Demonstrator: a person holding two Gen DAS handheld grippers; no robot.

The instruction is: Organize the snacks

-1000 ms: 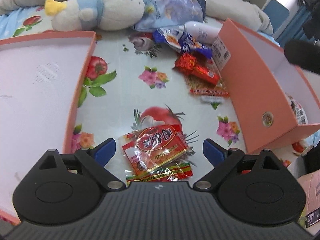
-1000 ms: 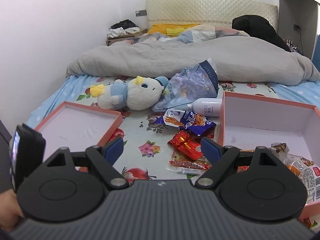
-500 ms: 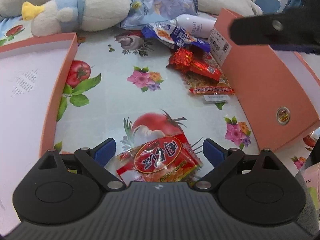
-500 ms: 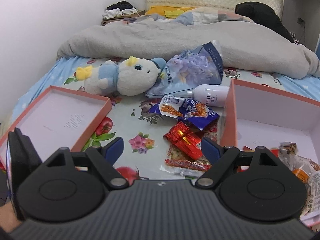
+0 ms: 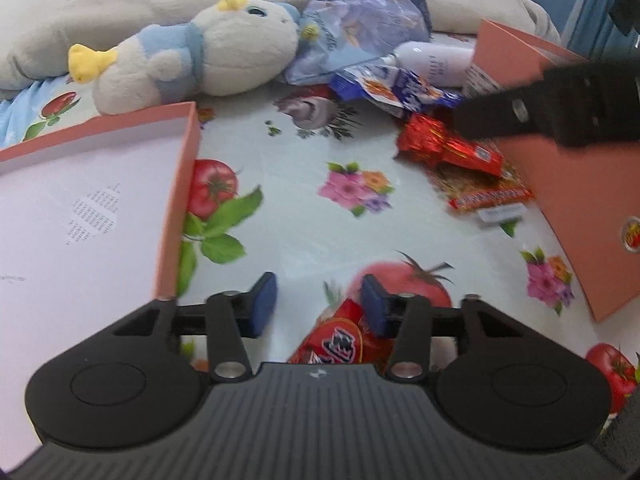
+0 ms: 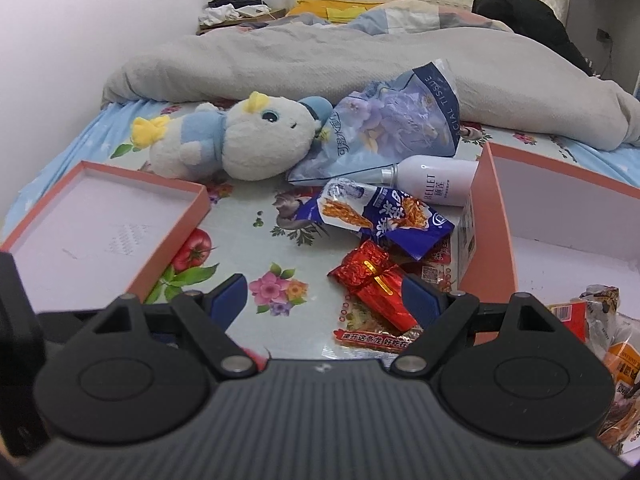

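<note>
Little seems sorted: some snacks sit in the orange box (image 6: 496,240) right of the right tool (image 6: 322,294), released, while the left tool (image 5: 318,306) is closing over a red snack packet (image 5: 340,340), with more loose ahead.

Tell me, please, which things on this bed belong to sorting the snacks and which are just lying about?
For the job: red snack packet between the closing left gripper jaws; red foil snack; blue snack bag; flat red packet; orange box; orange lid.

Just lying about: plush toy; tissue pack; white bottle; grey blanket.
</note>
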